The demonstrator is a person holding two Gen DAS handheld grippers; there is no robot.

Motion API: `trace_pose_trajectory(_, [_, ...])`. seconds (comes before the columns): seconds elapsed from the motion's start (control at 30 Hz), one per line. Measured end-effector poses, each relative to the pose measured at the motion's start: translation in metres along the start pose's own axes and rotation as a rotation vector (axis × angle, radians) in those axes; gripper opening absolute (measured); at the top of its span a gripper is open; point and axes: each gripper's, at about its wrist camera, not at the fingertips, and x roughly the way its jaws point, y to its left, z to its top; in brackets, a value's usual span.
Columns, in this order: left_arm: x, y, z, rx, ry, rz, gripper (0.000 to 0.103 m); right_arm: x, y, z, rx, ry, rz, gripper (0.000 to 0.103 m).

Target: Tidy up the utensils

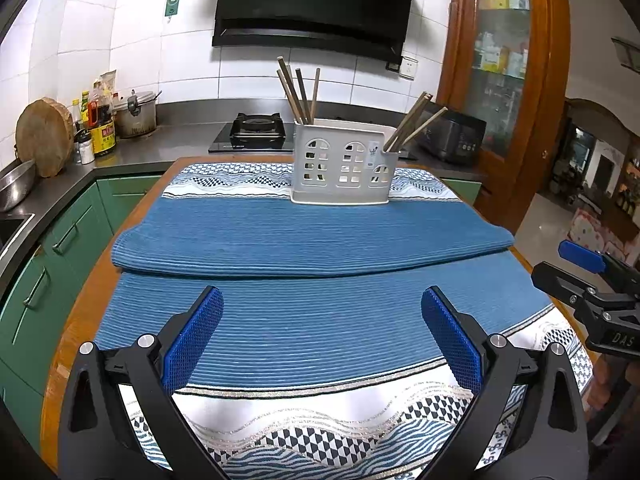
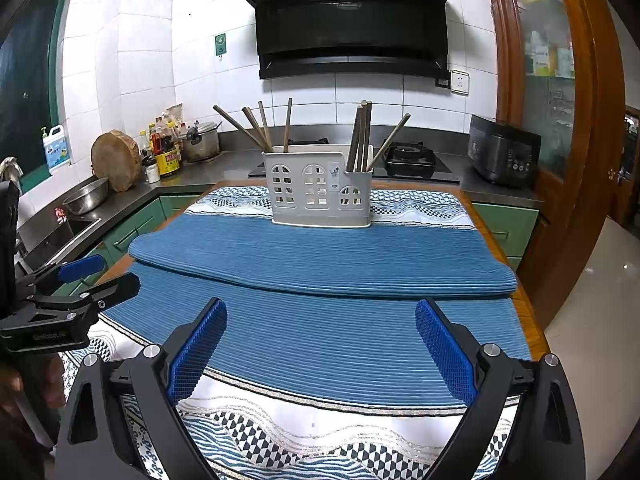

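Standing at the far end of the worktop (image 1: pixel 80 320) on a blue ribbed cloth (image 1: pixel 304 240), a pale plastic holder (image 1: pixel 340 168) has arched window cut-outs and a small unreadable sticker. Brown chopsticks (image 1: pixel 300 94) lean in its tall left compartment, more chopsticks (image 1: pixel 414 124) in the low right one. Left claw (image 1: pixel 322 338) and right claw (image 2: pixel 320 348) hover spread and empty over the near cloth. The right claw's body reads "DAS" in the left wrist view.
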Motion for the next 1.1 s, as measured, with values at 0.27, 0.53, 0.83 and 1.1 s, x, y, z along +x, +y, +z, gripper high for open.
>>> trace_pose_trajectory(0.27, [-0.002, -0.003, 0.0, 0.004, 0.002, 0.0, 0.098, 0.0, -0.001, 0.0, 0.001, 0.001, 0.005, 0.092])
trace_pose_trajectory(0.53, [-0.002, -0.006, 0.0, 0.007, -0.001, -0.003, 0.098, 0.0, -0.002, 0.0, 0.003, -0.001, 0.005, 0.092])
trace_pose_trajectory(0.83, [-0.004, -0.003, 0.0, 0.0, -0.006, 0.018, 0.098, -0.002, -0.007, -0.002, 0.014, -0.007, 0.006, 0.092])
trace_pose_trajectory(1.1, [-0.005, -0.007, 0.0, 0.031, -0.009, 0.074, 0.098, -0.003, -0.011, -0.003, 0.018, -0.004, 0.005, 0.092])
